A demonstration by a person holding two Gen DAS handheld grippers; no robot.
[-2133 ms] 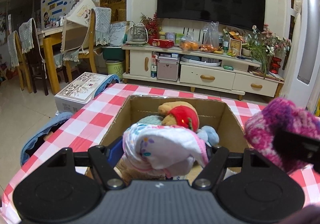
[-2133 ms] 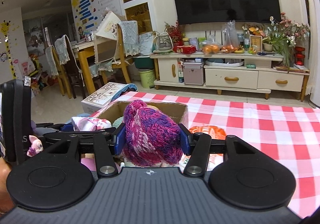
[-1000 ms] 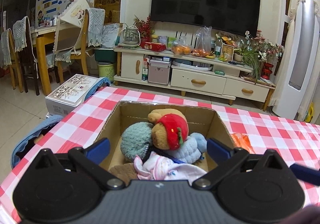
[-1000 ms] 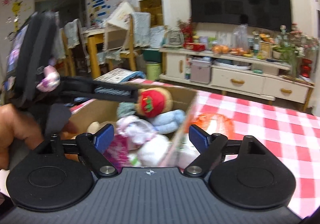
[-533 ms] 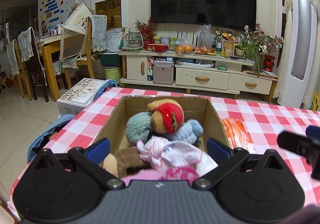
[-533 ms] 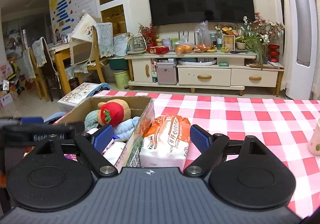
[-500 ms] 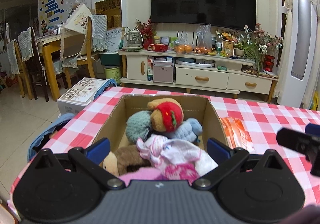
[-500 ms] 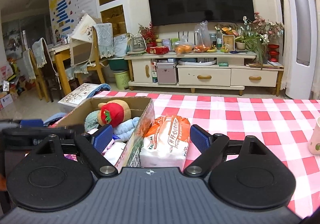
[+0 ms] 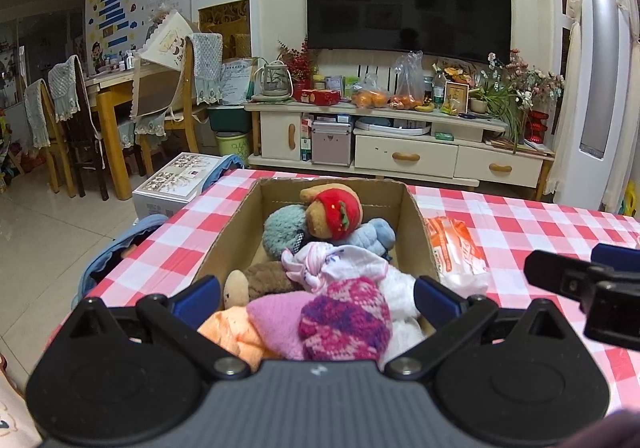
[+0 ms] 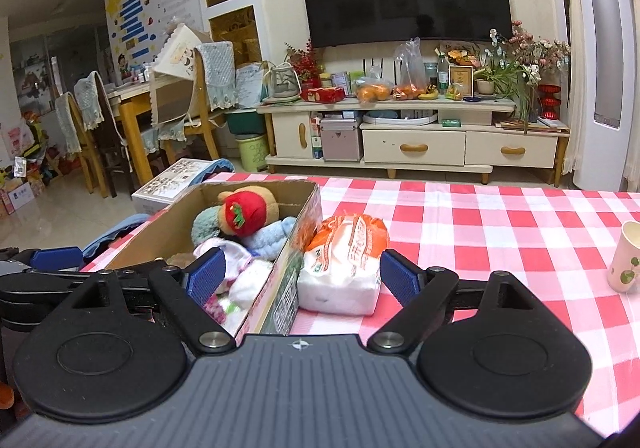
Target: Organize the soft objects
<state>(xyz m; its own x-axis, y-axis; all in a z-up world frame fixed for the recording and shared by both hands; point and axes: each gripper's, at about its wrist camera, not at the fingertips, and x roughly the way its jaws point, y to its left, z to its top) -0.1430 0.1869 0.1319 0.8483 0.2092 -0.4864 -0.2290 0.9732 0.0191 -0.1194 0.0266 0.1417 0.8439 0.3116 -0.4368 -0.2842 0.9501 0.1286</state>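
An open cardboard box (image 9: 236,224) sits on the red-checked table and holds several soft things: a brown plush with a red cap (image 9: 334,211), a teal ball (image 9: 284,230), a blue plush (image 9: 374,234), a white patterned cloth (image 9: 344,262), a pink-purple knit hat (image 9: 346,322) and a pink item (image 9: 276,318). My left gripper (image 9: 316,294) is open and empty above the box's near end. My right gripper (image 10: 302,274) is open and empty, to the right of the box (image 10: 296,244), near an orange-white packet (image 10: 346,256).
The orange-white packet (image 9: 456,248) lies right of the box. A paper cup (image 10: 626,258) stands at the far right of the table (image 10: 500,232). A white box (image 9: 176,179) and blue bag (image 9: 116,256) lie beyond the table's left edge. A TV cabinet stands behind.
Both grippers let go of their loads: the white cloth and the knit hat now lie in the box. Both grippers have since drawn back, open and empty.
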